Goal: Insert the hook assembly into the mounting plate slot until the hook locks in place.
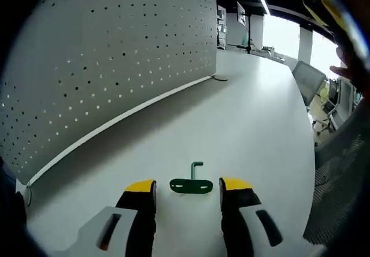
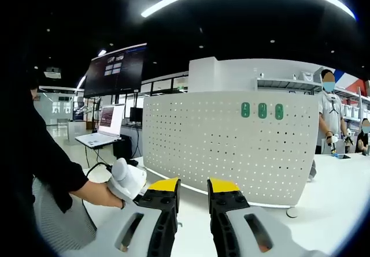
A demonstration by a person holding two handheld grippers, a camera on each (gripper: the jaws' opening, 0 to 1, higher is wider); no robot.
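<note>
The jaws of the left gripper [image 1: 188, 187] are spread wide and grasp nothing, flanking the green hook assembly [image 1: 191, 183] lying on the counter [image 1: 243, 124]. The right gripper [image 2: 193, 190] is likewise parted, empty, facing the pegboard mounting plate [image 2: 225, 147]. Pickup and insertion are judged outstanding.

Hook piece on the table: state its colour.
Green hook, clearest in the left gripper view.

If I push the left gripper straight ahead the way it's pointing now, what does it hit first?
Probably the green hook assembly: it lies on the white table just beyond the open left gripper, centred between the jaws. Depth is hard to judge.
</note>
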